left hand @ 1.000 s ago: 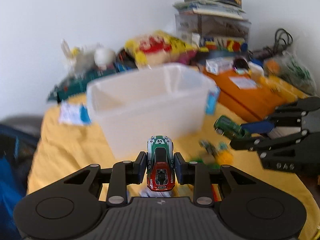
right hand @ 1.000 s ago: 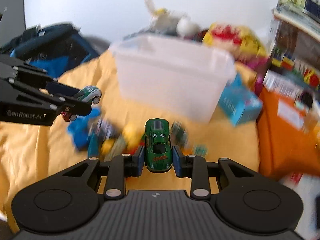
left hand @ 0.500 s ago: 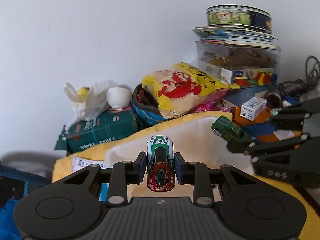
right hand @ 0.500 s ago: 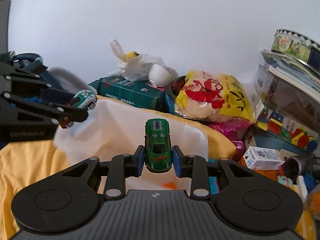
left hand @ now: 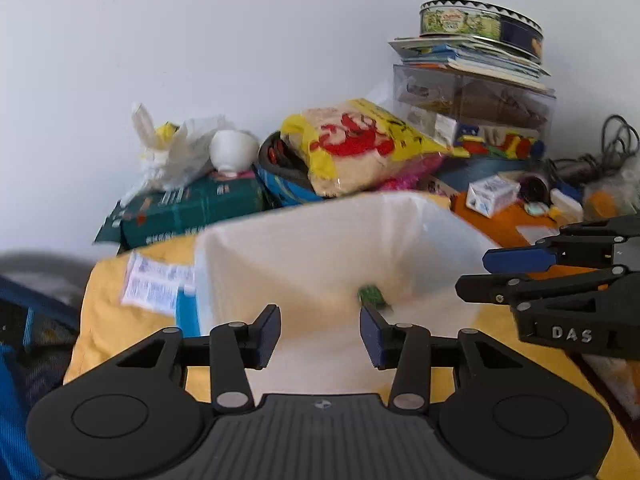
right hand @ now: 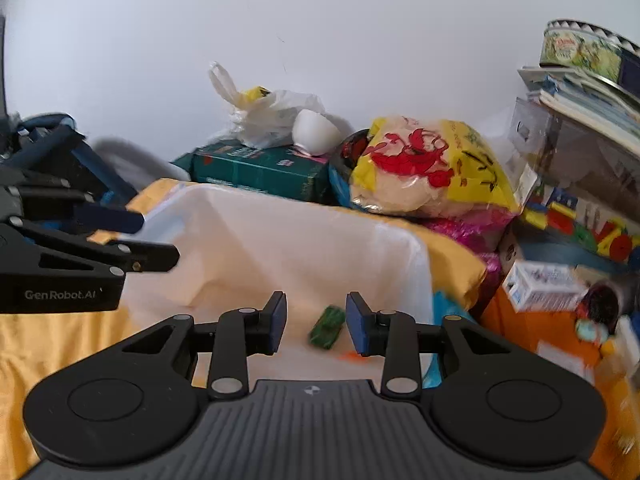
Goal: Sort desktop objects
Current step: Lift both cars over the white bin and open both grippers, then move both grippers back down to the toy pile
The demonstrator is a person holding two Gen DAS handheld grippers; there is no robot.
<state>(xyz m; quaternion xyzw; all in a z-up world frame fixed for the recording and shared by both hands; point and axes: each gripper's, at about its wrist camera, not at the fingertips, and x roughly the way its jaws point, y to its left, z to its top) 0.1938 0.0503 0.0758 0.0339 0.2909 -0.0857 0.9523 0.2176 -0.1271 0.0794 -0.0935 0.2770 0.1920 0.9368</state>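
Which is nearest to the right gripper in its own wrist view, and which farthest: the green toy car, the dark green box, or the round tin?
From the right gripper:
1. Green toy car, between its fingers, in the white bin.
2. Dark green box, behind the bin.
3. Round tin, top right, atop the stack.

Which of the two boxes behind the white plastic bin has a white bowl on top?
The dark green box: the white bowl sits on it, unlike the small white carton at right.

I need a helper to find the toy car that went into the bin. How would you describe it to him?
Start at the big white plastic bin on the yellow cloth, in front of the yellow snack bag. Look inside, on its floor: a small green toy car lies there, the only green thing against the white plastic.
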